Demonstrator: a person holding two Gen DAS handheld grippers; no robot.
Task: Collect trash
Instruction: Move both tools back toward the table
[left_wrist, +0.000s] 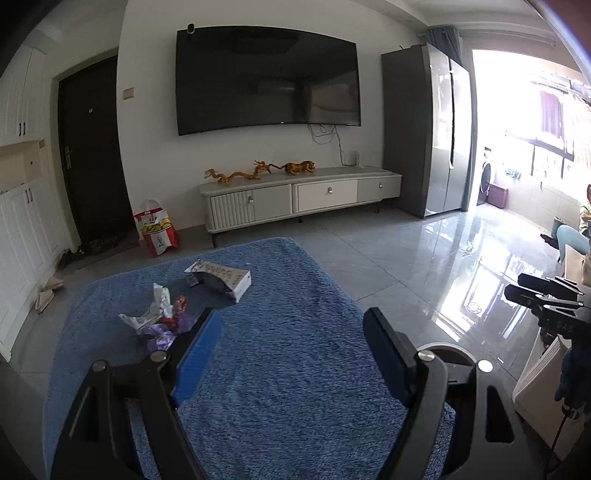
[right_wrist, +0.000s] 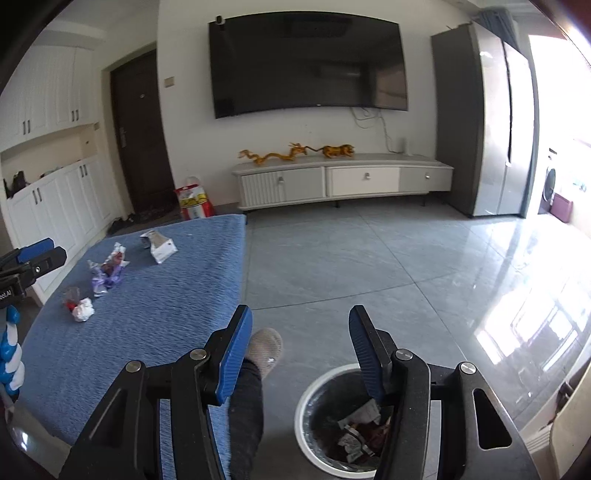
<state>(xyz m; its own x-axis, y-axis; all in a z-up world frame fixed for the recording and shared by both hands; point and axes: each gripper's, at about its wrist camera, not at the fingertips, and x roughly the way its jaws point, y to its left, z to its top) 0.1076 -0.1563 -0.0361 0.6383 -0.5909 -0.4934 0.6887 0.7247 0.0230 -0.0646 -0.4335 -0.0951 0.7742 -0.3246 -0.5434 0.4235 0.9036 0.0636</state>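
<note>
Both grippers hang empty above the work area. The left gripper (left_wrist: 291, 332) has its jaws spread wide with only blue rug (left_wrist: 288, 369) showing between them; nothing is held. The right gripper (right_wrist: 300, 328) stands part open, likewise empty, directly over the bin (right_wrist: 306, 398), a white-rimmed round one on the grey tile floor just beside the rug edge.

The bin already holds crumpled wrappers and paper, so part of the job appears done. It is placed at the rug's edge, near the person's slippered foot (right_wrist: 264, 347), presumably to keep the carry short.

Trash left on the rug: a torn white box (right_wrist: 160, 248) farthest off, a cluster of purple and silver wrappers (right_wrist: 107, 275) nearer, and a white paper ball (right_wrist: 83, 314) with a small clear cup (right_wrist: 71, 295) beside it. All lie apart from each other, on the left half of the rug.

Judgement: the open jaws suit a return trip for the wrappers, which sit closest to the left gripper's line
</note>
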